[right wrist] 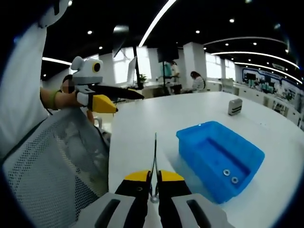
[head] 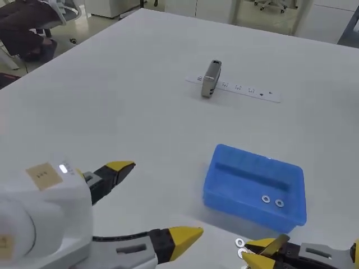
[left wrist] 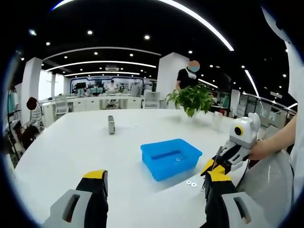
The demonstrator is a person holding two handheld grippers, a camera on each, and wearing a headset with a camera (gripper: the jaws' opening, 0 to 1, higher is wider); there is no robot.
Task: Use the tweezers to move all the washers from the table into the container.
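**Left claw idle, right claw on tweezers; two washers in, two out**

- Left claw [head: 166,197]: yellow-tipped jaws spread wide, nothing between them. It hangs over bare table [head: 140,123] at the lower left of the head view.
- Power strip [head: 238,88]: lies flat at the far middle of the table, with a grey plug block [head: 211,78] standing on its left end.
- Container [head: 255,168]: blue, open-topped, right of centre and well apart from the left claw. Two washers inside [head: 266,199] lie side by side on its floor near the front wall.
- Two loose washers [head: 240,242]: on the table just outside the container's front wall, close together.
- Right claw [right wrist: 154,176]: jaws pressed together on the tweezers [right wrist: 155,149], whose thin arms run straight forward from between the yellow tips. In the head view this claw sits at the lower right, just beside the loose washers; I cannot tell whether the tweezer tips touch one.
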